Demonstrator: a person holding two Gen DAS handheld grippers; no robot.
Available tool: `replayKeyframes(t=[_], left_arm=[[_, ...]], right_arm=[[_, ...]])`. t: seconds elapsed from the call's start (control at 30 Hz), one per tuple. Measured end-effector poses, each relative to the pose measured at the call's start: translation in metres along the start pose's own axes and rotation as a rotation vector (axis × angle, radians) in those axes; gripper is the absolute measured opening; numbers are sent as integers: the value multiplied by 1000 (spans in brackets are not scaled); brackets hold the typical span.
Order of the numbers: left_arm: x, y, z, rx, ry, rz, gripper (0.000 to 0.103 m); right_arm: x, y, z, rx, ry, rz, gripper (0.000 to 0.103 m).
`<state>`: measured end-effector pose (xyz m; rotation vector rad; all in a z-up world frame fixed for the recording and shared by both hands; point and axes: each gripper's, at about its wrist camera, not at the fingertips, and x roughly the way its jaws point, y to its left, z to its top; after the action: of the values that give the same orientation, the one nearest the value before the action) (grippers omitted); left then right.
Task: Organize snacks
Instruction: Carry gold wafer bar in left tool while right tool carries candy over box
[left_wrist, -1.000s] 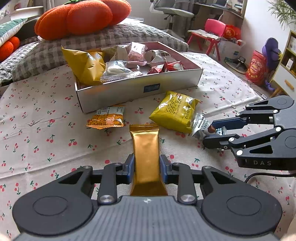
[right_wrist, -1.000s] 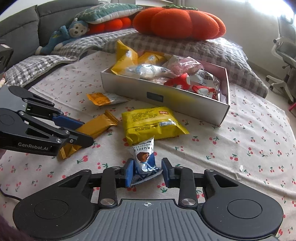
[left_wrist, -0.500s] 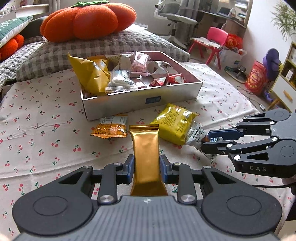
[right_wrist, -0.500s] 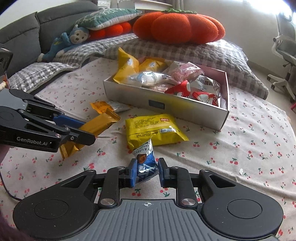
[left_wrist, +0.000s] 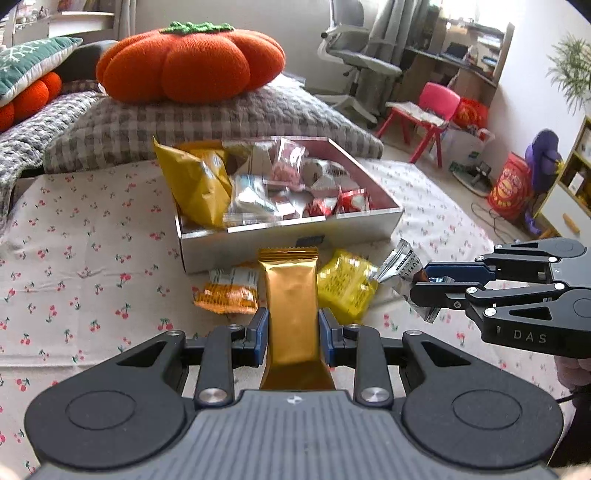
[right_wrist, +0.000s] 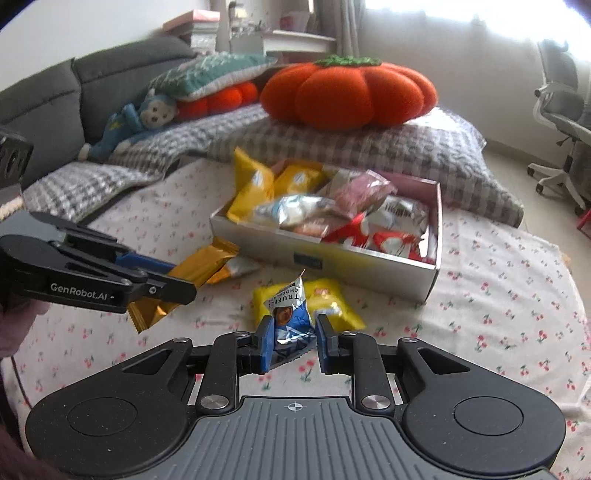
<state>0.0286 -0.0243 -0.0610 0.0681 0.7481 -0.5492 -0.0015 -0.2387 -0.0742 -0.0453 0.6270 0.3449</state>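
Left claw pinching a gold bar; right claw pinching a small blue truffle packet; both lifted off the cherry cloth. Carry over the white box; lower among the snacks before letting go; no squeezing harder.

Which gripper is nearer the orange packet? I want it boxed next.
Left. The left gripper hovers right beside the orange packet; the right gripper is beyond the yellow bag.
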Motion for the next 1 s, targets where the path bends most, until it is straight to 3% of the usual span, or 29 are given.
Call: replayKeyframes(t=[0.47,0.63,1.0], left_arm=[[17,-6,39,-45,-75,21,26],[35,-1,56,-51,-71,54,26],[70,7,81,-115,-74,31,26]], right_arm=[[14,-39,34,139,-70,-87,22],[22,-56,45,174,-68,-104,22],[53,-92,56,275,-32,-100,22]])
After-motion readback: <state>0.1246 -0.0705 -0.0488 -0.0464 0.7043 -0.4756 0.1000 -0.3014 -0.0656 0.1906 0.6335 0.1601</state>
